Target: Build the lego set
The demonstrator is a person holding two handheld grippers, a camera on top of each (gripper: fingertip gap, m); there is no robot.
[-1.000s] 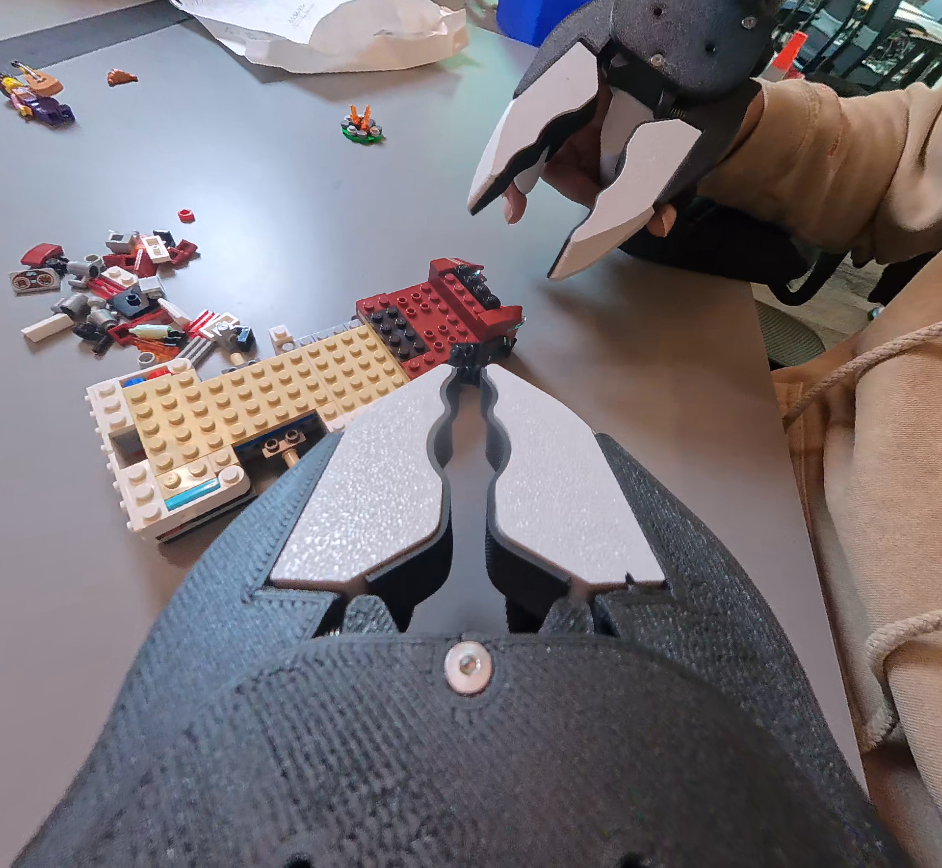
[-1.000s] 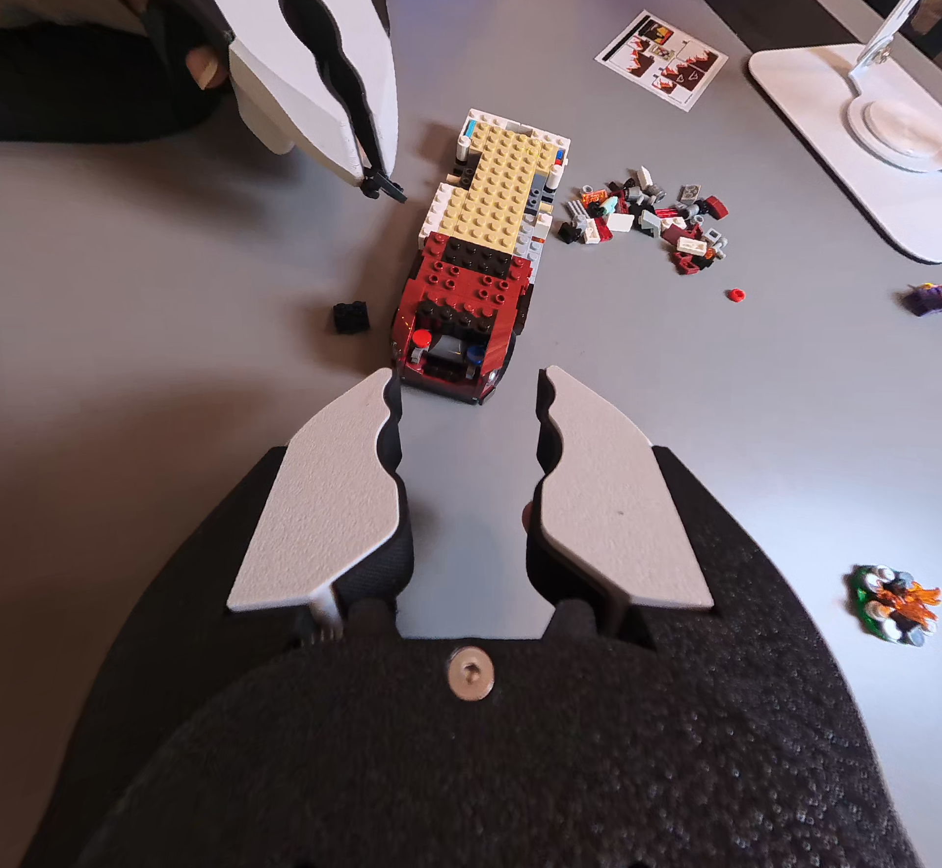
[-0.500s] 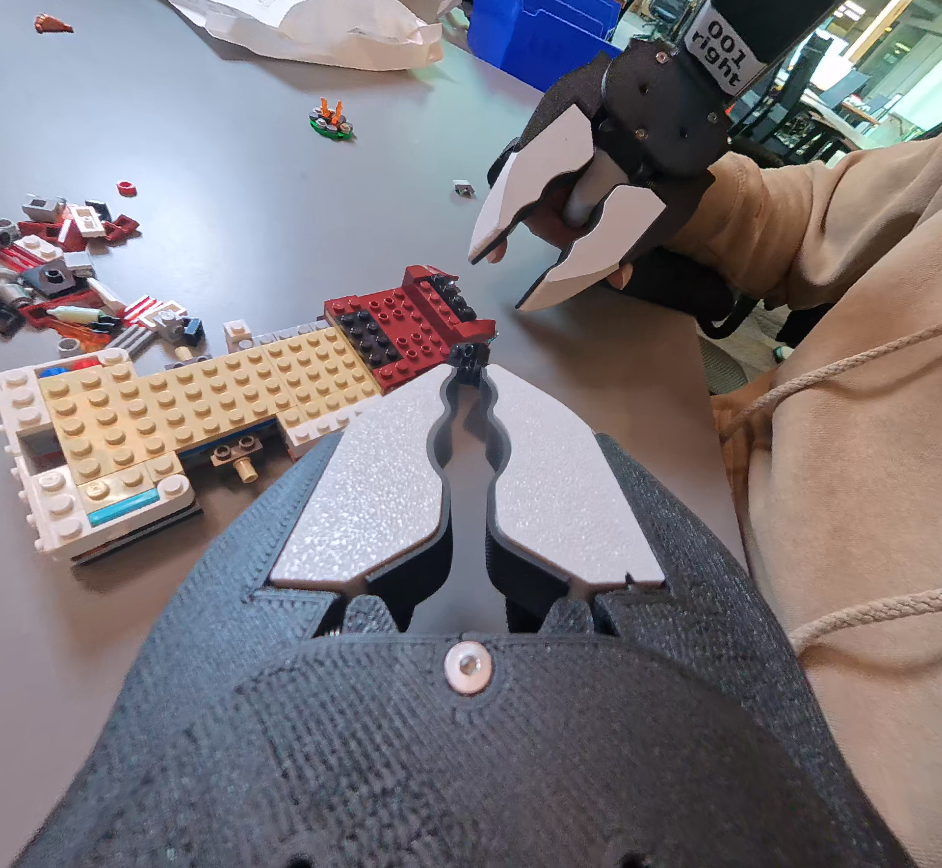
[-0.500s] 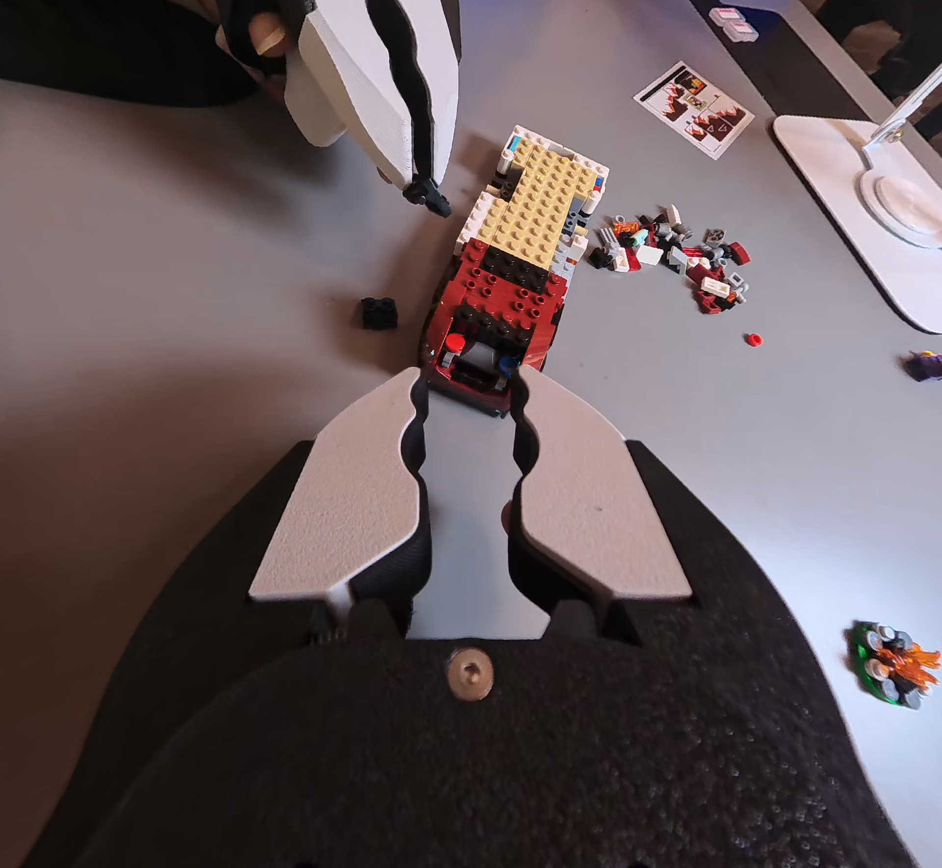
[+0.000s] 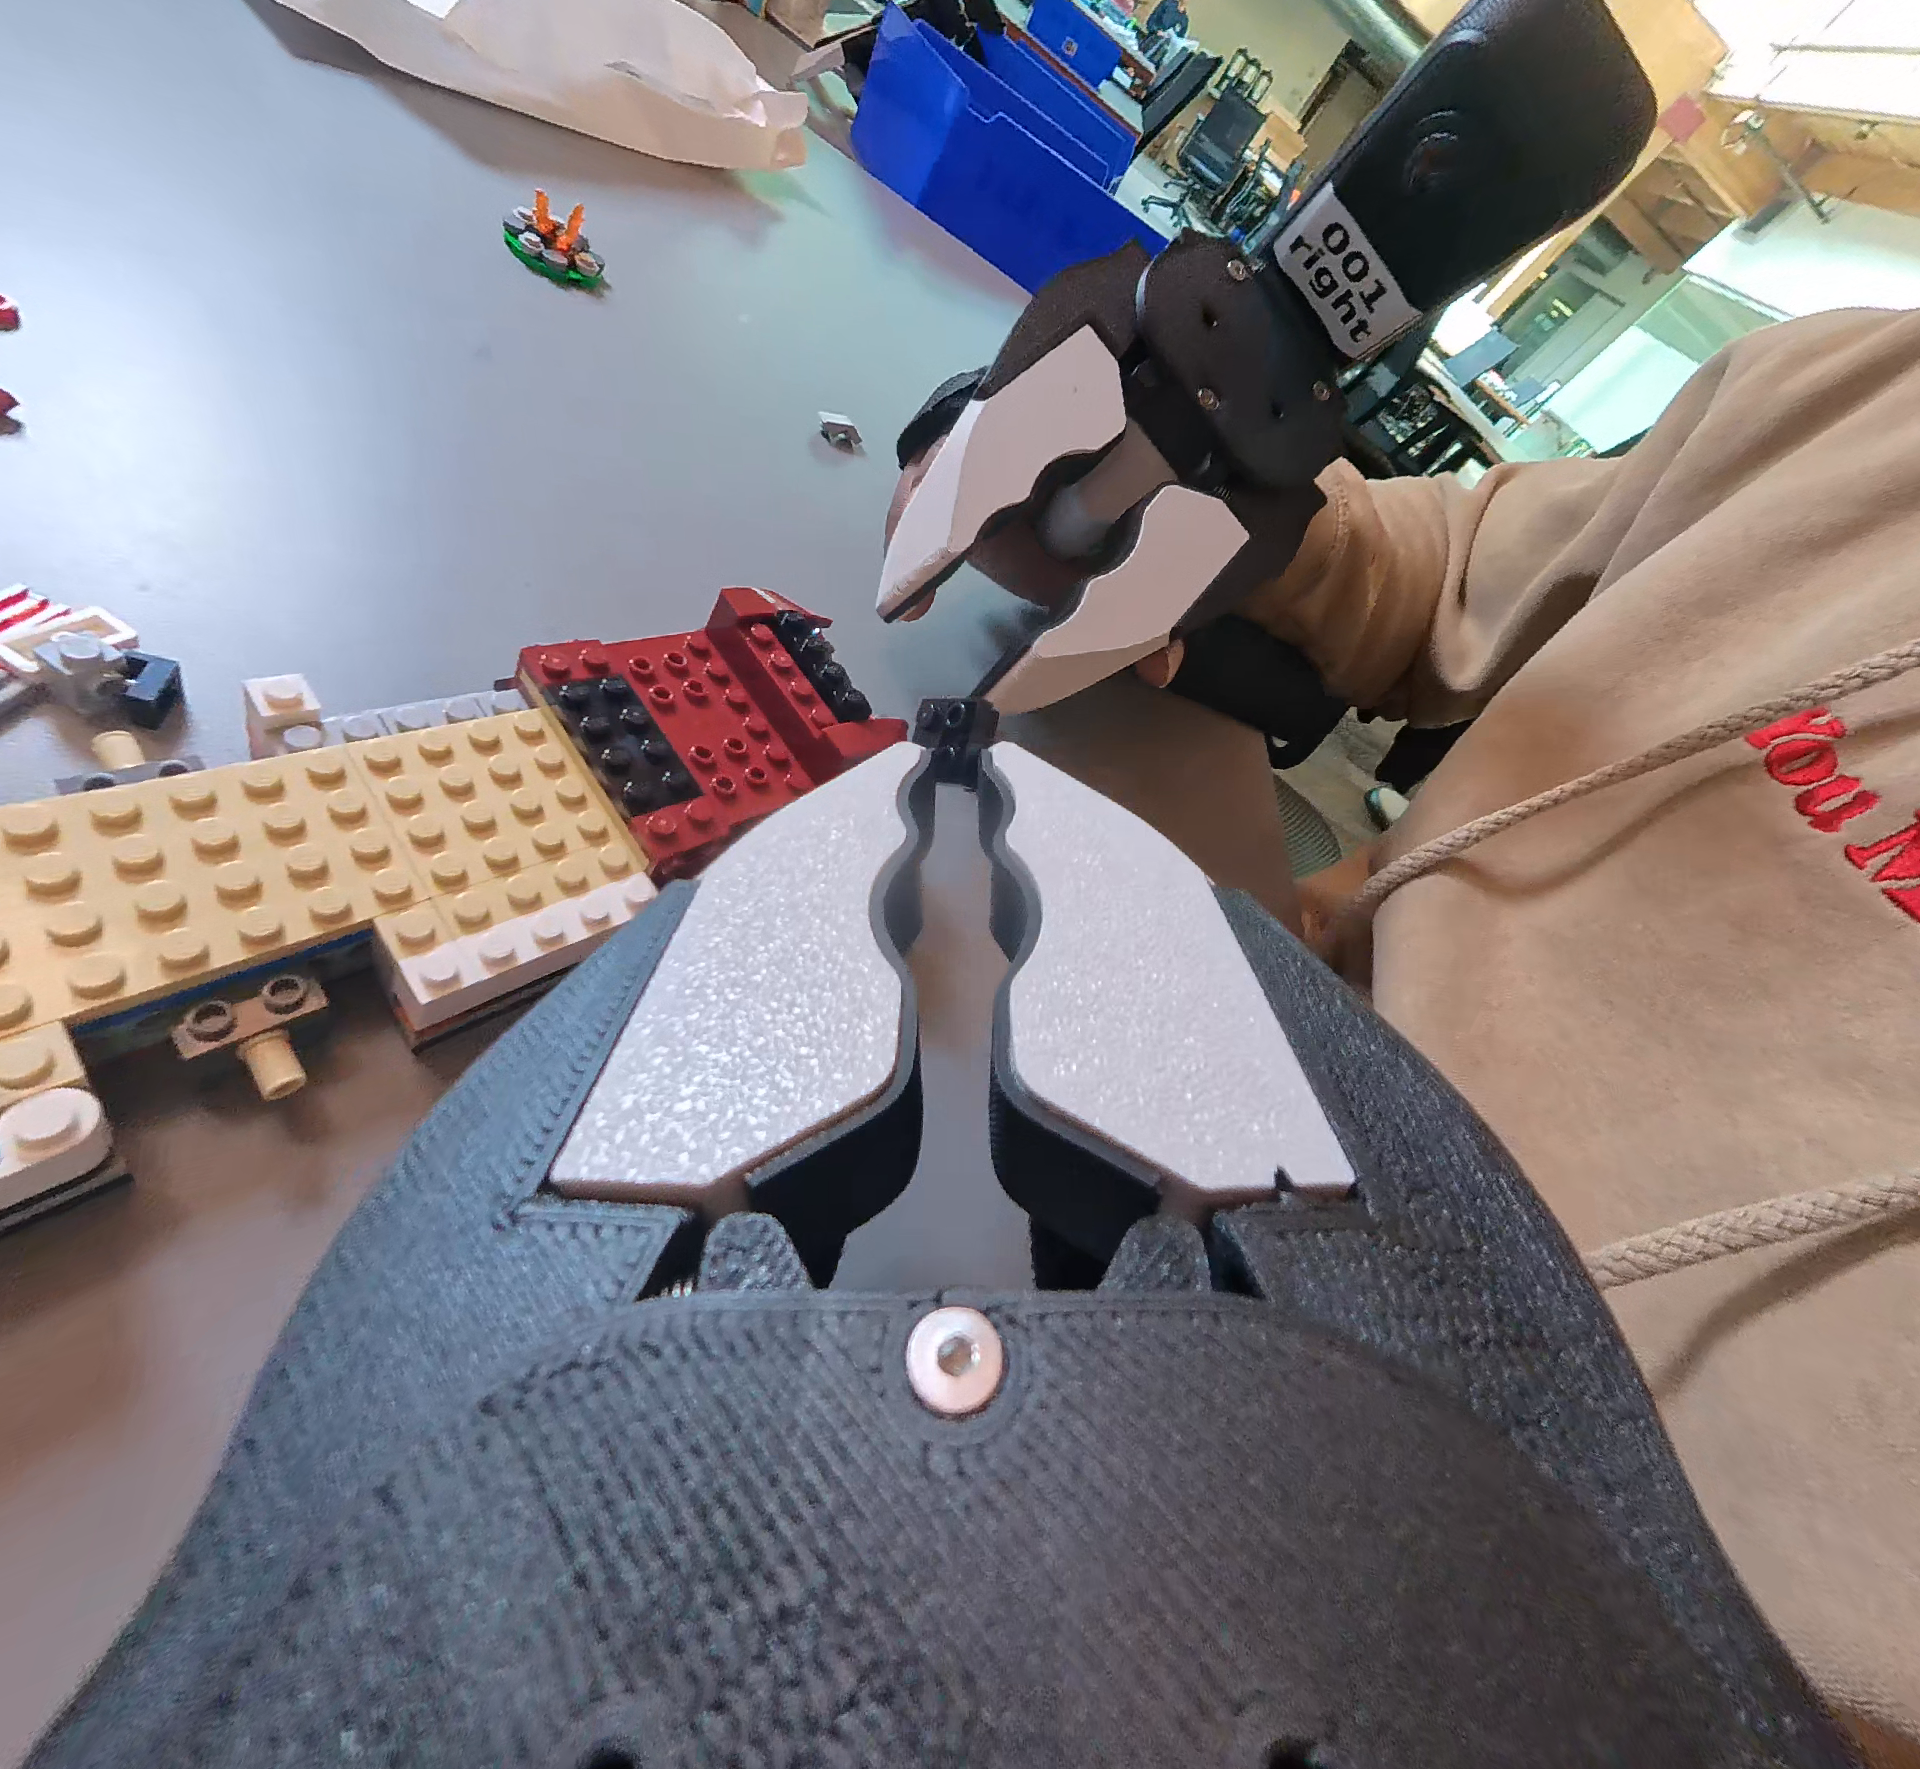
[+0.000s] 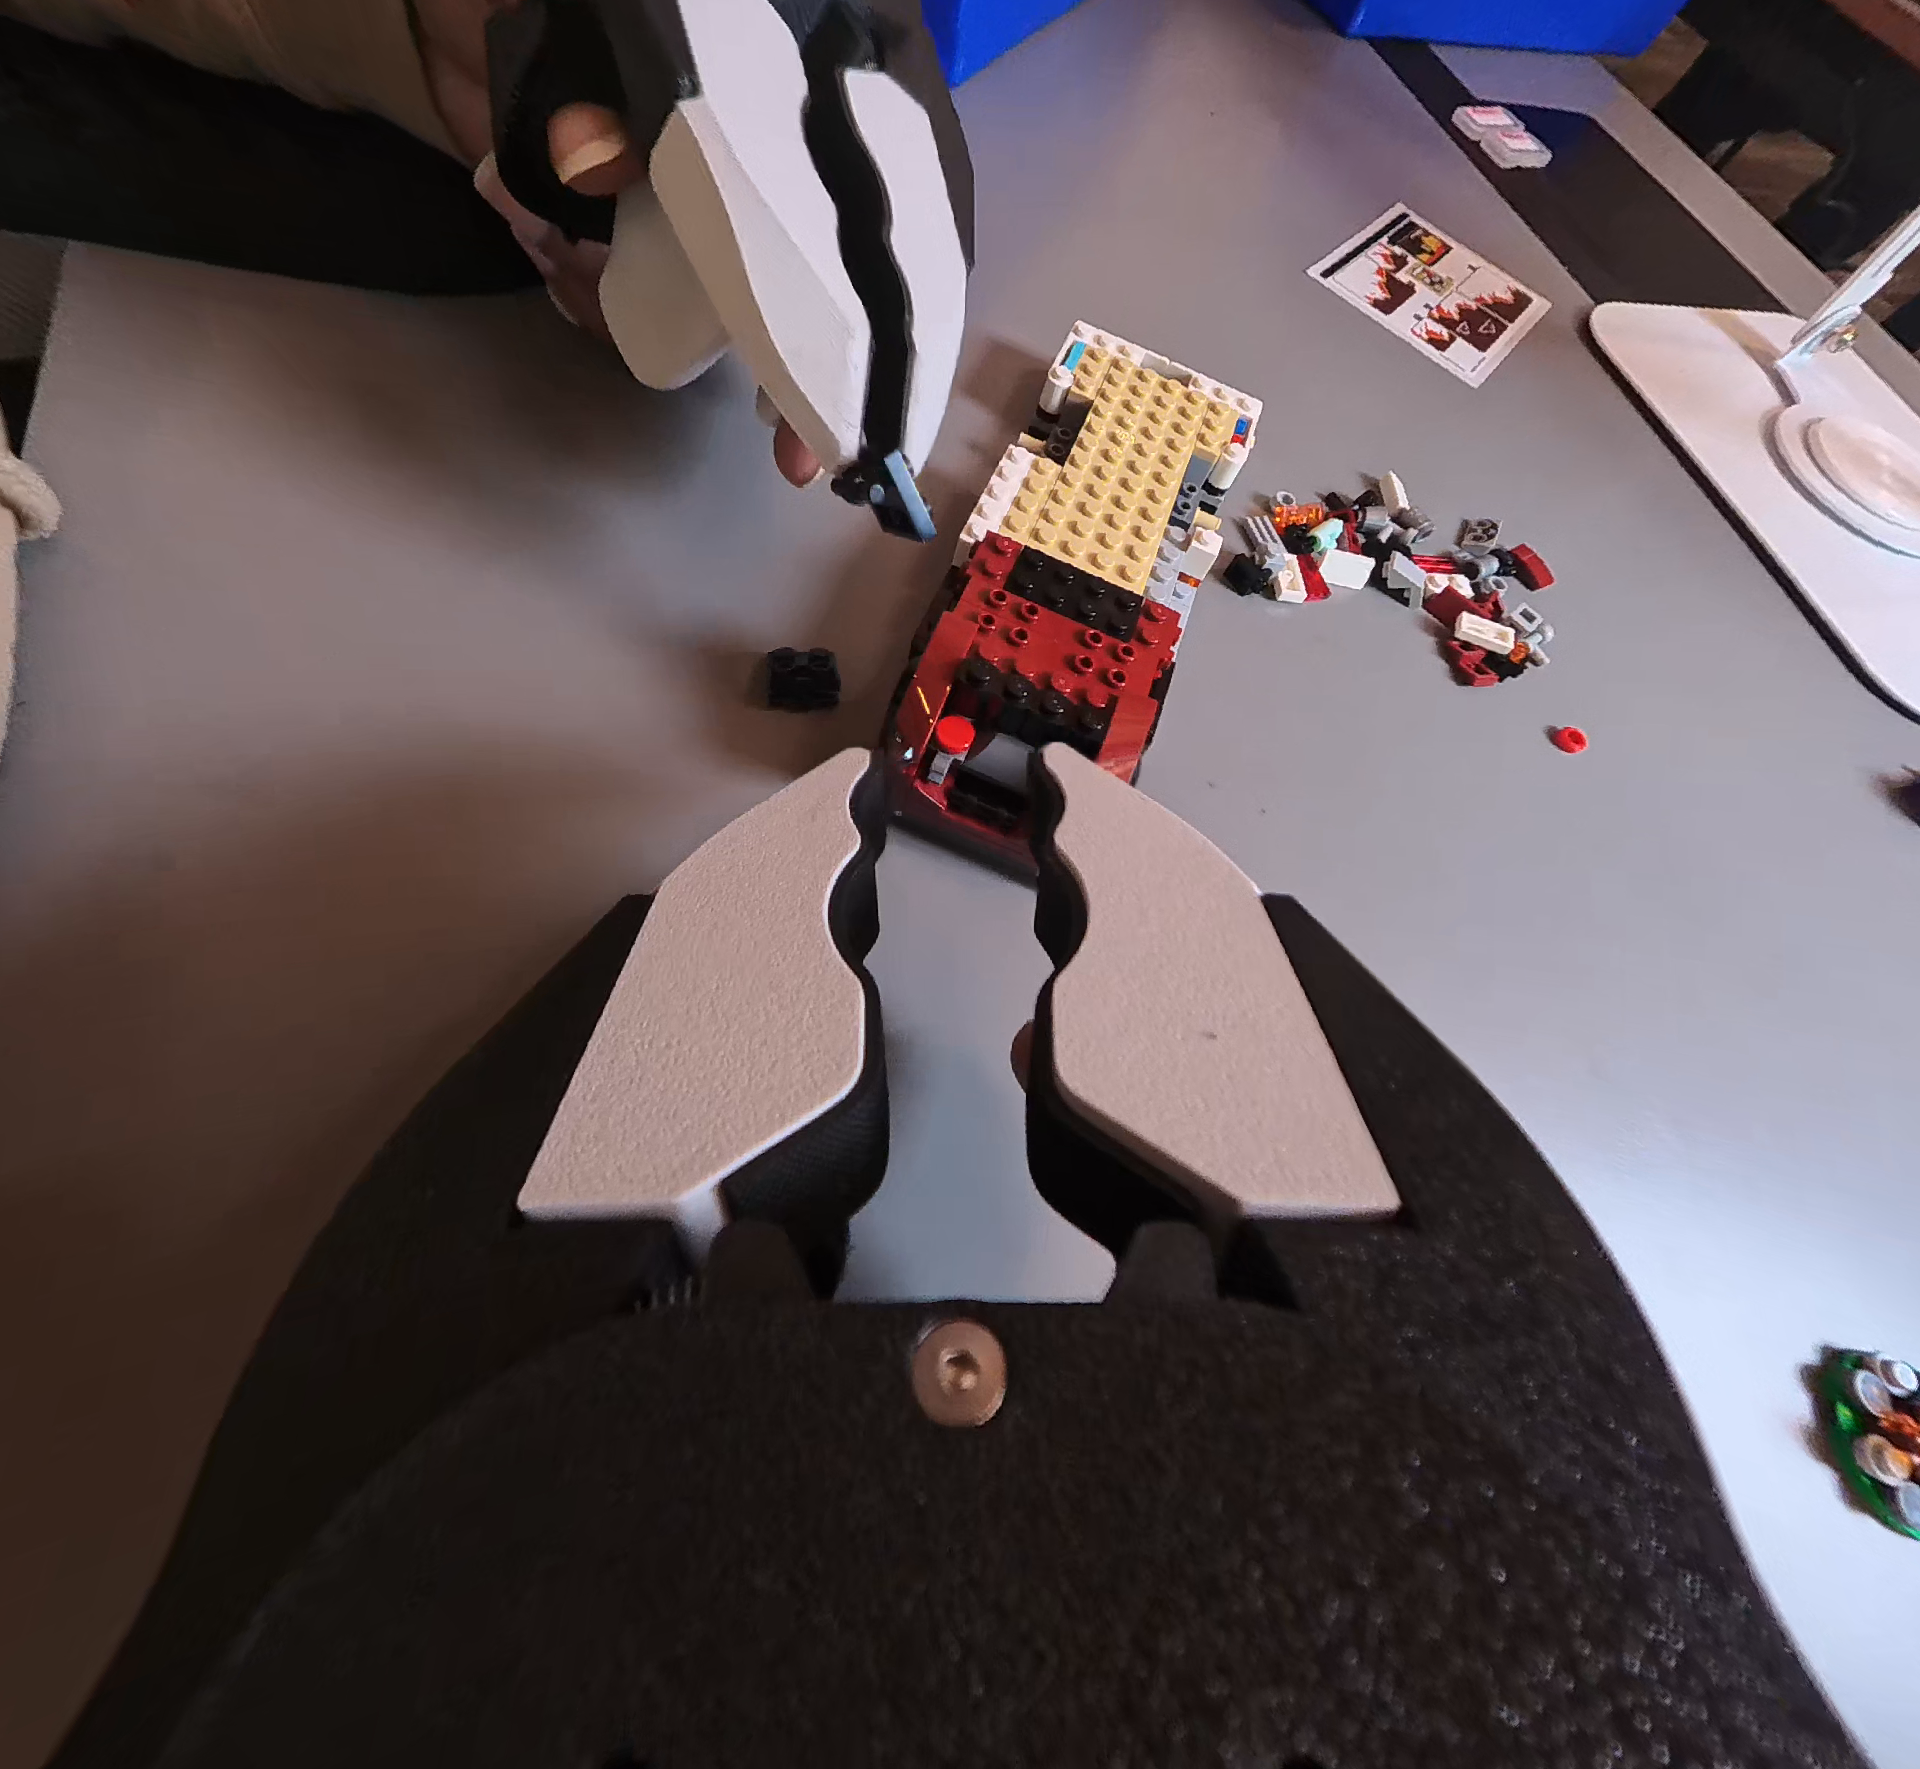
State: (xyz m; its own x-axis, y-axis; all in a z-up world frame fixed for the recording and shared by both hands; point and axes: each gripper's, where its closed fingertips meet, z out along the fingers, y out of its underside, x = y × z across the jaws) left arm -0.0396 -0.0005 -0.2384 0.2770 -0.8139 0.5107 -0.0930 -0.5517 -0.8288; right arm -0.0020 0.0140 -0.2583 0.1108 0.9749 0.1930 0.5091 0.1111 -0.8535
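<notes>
The small black brick piece sits pinched between the tips of the left claw, held above the counter just beside the dark red nose of the brick vehicle. In the right wrist view the piece shows a light blue face. The right claw stands narrowly open around that nose, its pads beside the red sides; contact cannot be told. A loose black brick lies just left of it. A firm hold on the nose and a level piece look wise.
</notes>
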